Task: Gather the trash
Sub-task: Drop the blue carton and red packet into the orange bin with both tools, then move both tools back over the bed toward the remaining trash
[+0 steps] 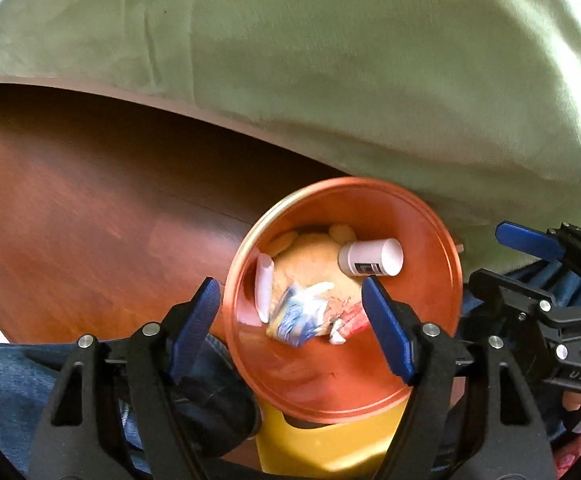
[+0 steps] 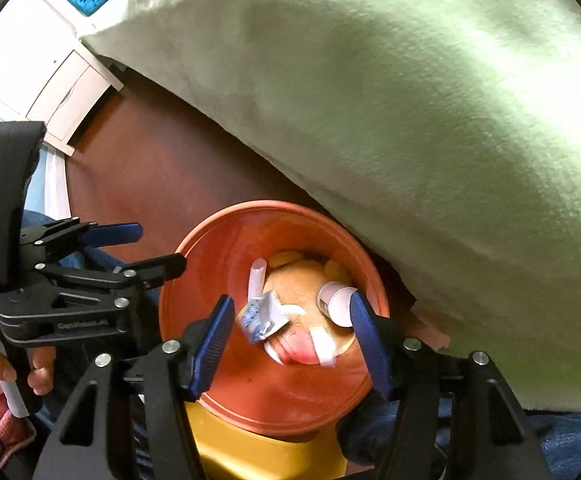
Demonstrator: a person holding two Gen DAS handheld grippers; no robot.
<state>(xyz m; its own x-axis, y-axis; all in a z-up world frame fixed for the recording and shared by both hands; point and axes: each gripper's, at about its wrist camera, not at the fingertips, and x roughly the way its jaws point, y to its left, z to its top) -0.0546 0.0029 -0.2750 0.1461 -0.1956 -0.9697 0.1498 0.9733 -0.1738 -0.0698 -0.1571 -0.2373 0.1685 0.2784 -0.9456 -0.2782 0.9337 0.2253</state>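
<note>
An orange round bin stands on the floor below both grippers. Inside lie a white bottle, a white tube, a crumpled blue-white wrapper and a red-white wrapper. My left gripper is open and empty above the bin. My right gripper is open and empty above it too. Each gripper shows in the other's view: the right, the left.
A pale green bedcover hangs close behind the bin. Brown wood floor lies to the left. A yellow object sits under the bin's near rim. Blue jeans are beside it. White furniture stands at far left.
</note>
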